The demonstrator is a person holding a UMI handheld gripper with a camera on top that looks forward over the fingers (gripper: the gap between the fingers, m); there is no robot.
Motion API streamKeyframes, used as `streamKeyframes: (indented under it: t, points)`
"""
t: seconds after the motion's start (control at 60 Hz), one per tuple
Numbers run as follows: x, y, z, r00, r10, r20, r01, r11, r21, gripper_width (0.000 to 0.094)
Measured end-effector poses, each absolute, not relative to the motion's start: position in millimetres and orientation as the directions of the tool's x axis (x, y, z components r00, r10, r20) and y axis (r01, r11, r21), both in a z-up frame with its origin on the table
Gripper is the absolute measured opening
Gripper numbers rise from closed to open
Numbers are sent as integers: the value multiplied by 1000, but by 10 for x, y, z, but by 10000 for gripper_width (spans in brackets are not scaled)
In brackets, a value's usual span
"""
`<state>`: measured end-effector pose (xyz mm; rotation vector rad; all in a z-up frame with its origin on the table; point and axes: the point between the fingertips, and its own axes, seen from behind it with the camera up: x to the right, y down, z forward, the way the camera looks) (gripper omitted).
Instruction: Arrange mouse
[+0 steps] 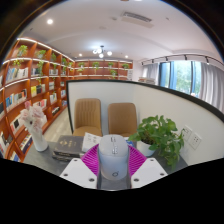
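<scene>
A light grey computer mouse (113, 157) sits between my two fingers, its nose pointing away from me. The magenta pads (93, 159) press against both of its sides, so my gripper (113, 162) is shut on the mouse and holds it above the white table (60, 172). The mouse's underside and the table straight below it are hidden by the mouse and the fingers.
A green potted plant (160, 137) stands just ahead to the right. A stack of books (67, 147) lies ahead to the left, with a white vase of flowers (38, 128) beyond it. Two tan chairs (88, 115) stand behind the table. Bookshelves (25, 90) line the left wall.
</scene>
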<state>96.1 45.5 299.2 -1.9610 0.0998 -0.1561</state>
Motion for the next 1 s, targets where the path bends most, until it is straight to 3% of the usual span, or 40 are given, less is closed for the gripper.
streamKeyframes:
  t: [0.083, 0.183, 0.4, 0.6, 0.733, 0.85, 0.95, 1.0]
  points:
    - [379, 408, 3093, 996, -81, 36, 3, -374, -927, 338]
    - [-264, 343, 2800, 998, -11, 54, 45, -410, -911, 337]
    - [-983, 48, 1018, 1000, 26, 2, 18, -631, -775, 336]
    - [-982, -446, -33, 999, 21, 41, 43, -746, -664, 340]
    - [-978, -470, -128, 998, 32, 62, 66, -716, -695, 364]
    - [-988, -442, -116, 1000, 19, 23, 30, -693, -721, 445]
    - [-983, -465, -115, 1000, 6, 3, 7, -707, -707, 529]
    - [-961, -491, -82, 1000, -20, -15, -25, -721, -692, 633]
